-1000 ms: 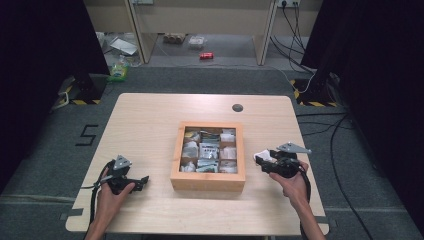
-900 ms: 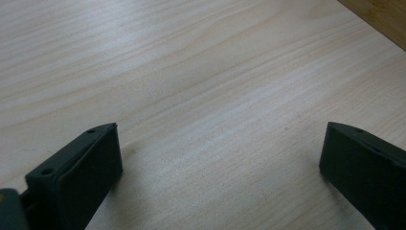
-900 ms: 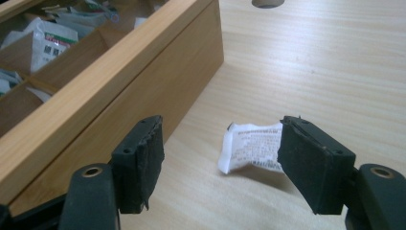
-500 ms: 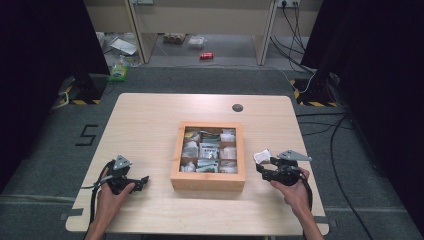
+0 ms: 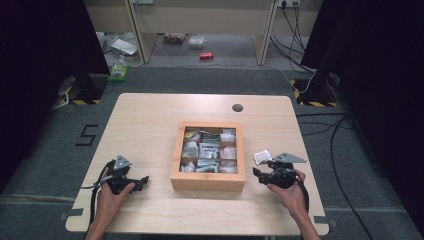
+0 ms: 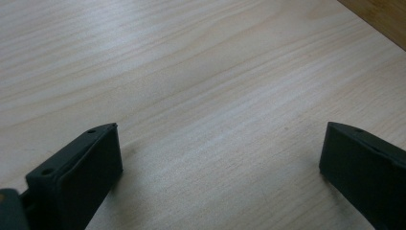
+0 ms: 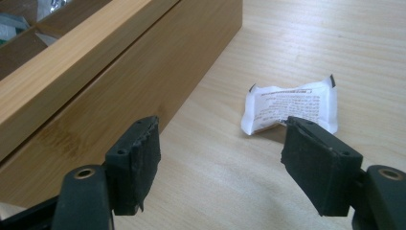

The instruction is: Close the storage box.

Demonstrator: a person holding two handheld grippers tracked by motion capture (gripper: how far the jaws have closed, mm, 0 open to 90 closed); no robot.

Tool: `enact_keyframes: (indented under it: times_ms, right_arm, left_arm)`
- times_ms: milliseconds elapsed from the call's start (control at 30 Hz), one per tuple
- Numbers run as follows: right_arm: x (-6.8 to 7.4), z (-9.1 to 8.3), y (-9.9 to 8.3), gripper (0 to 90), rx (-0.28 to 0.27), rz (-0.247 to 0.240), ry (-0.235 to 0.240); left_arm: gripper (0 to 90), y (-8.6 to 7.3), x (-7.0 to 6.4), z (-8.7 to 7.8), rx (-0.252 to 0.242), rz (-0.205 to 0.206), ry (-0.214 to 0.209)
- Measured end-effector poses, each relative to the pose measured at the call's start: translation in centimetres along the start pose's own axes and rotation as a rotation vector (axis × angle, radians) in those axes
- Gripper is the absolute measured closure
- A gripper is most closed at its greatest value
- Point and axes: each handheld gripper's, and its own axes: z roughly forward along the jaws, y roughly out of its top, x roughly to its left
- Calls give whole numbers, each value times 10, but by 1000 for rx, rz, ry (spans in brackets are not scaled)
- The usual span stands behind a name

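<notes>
Right tool jaws spread, empty, low over bench. White sachet flat on bench just ahead, beside wooden compartment box. Left tool spread, empty, near bench's left front.

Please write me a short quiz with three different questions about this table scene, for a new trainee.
1. True or false: the white packet lies inside the wooden box.
2. Which tongs are nearest to the white packet? A) left tongs B) right tongs
3. Fill in: the jaws of the left tongs stand ____ above the bare table.

Key:
1. False. It lies on the table beside the box's outer wall, apart from it.
2. B. The packet is just beyond one jaw tip of the right tongs.
3. Open, with nothing between them.
</notes>
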Motion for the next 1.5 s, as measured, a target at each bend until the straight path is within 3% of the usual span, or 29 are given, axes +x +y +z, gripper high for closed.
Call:
enact_keyframes:
  times_ms: [533,667,700,967,1100,1500]
  right_arm:
    - [9,-3,-18,241,57,-33,-8]
    - [13,-5,-25,217,87,-57,-18]
    - [12,-7,-29,210,99,-82,-30]
    - [10,-12,-44,180,144,-80,-47]
    - [10,-15,-50,167,138,-120,-81]
    - [7,-14,-54,127,100,-123,-74]
  left_arm:
    - [1,0,0,0,0,-2,2]
    - [1,0,0,0,1,1,3]
    - [1,0,0,0,1,1,3]
    - [1,0,-1,0,1,0,0]
    - [1,0,-1,0,2,2,0]
    - [1,0,-1,0,1,5,-3]
